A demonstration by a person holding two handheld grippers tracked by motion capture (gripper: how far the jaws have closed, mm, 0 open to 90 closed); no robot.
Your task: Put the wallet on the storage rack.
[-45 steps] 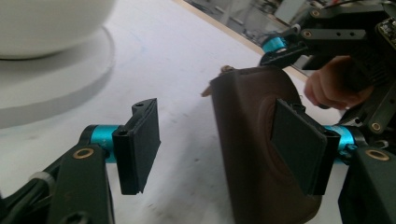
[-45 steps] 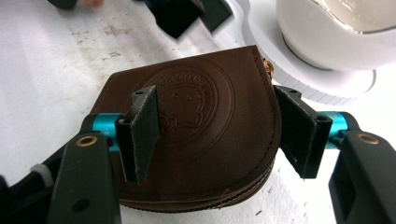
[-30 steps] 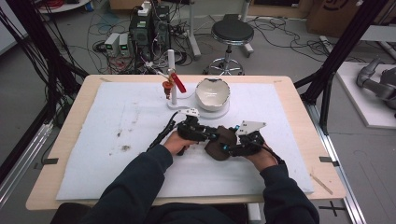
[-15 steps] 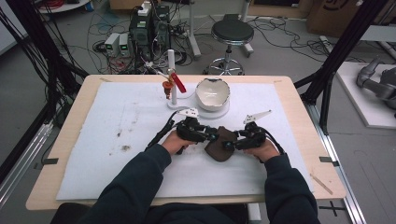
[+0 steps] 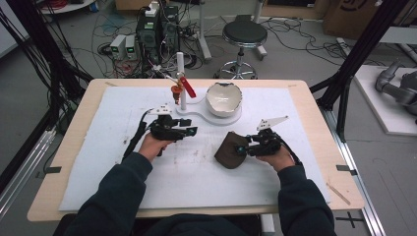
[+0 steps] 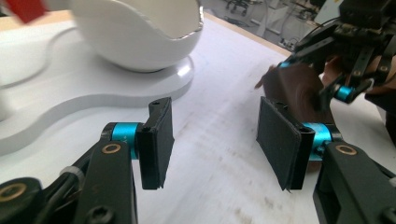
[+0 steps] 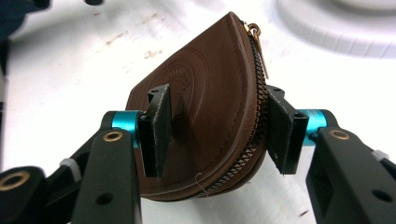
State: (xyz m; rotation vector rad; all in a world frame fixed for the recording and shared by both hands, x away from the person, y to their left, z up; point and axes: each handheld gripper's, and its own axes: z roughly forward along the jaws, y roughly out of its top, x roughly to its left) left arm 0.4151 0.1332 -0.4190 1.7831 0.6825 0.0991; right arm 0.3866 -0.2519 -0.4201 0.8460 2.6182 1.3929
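Two grippers, no longer bunched together over the pouch like a second ago. Left gripper (image 5: 193,131) now off the brown zip pouch (image 5: 227,151) and pulled away to the left, well apart from it, up near the white stand base (image 5: 194,109). Jaws just been opening, spread with nothing but bare mat between the pads (image 6: 156,140). Right gripper (image 5: 239,149) pretty much where it was, jaws just been closing, and now pinching the pouch edge-on: one pad on the flat leather face, the other against the zipper side, clear in the right gripper view (image 7: 212,135). Pouch tilted up on its curved edge on the white mat (image 5: 108,162), right of centre, zip pull (image 7: 254,29) at the far tip.

Around it: white bowl (image 5: 223,98) on the stand just behind the pouch, post (image 5: 180,81) with a red clip (image 5: 187,86) beside it. Bowl and base sitting close ahead of the left jaws. Black stool (image 5: 244,33) and cable clutter on the floor past the table (image 5: 305,91).
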